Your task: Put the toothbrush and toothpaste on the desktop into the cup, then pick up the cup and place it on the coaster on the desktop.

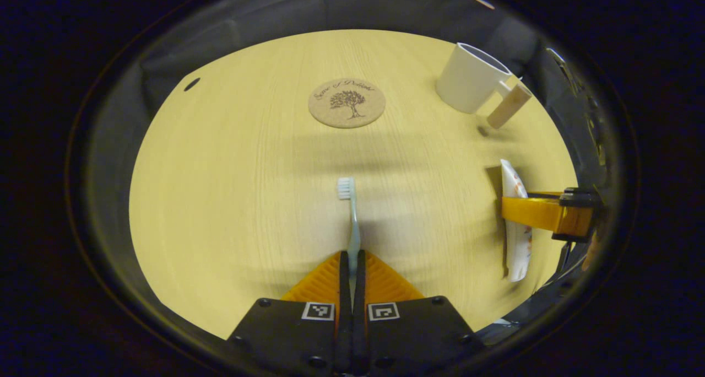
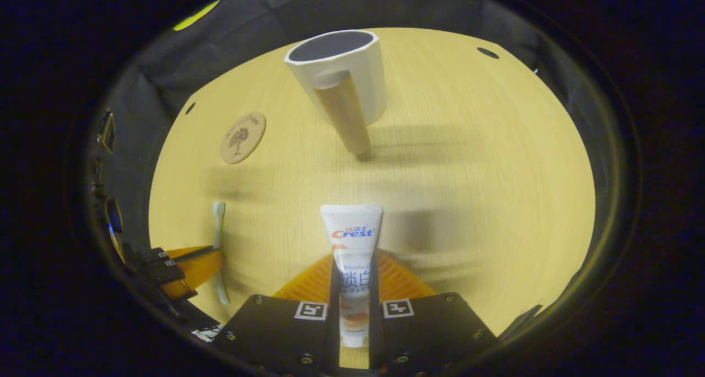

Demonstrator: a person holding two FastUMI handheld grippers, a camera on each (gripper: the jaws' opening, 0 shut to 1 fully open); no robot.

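I have both grippers low over the counter, each closed on something. The left gripper points straight ahead, its jaws pressed nearly together around the thin handle of the toothbrush, which sticks out forward between them. The right gripper holds the toothpaste tube lengthwise, jaws parted by the tube's width and bearing on both its sides. Seen from my left, the right gripper reaches in sideways from the right edge; seen from my right, the left gripper sits at lower left.
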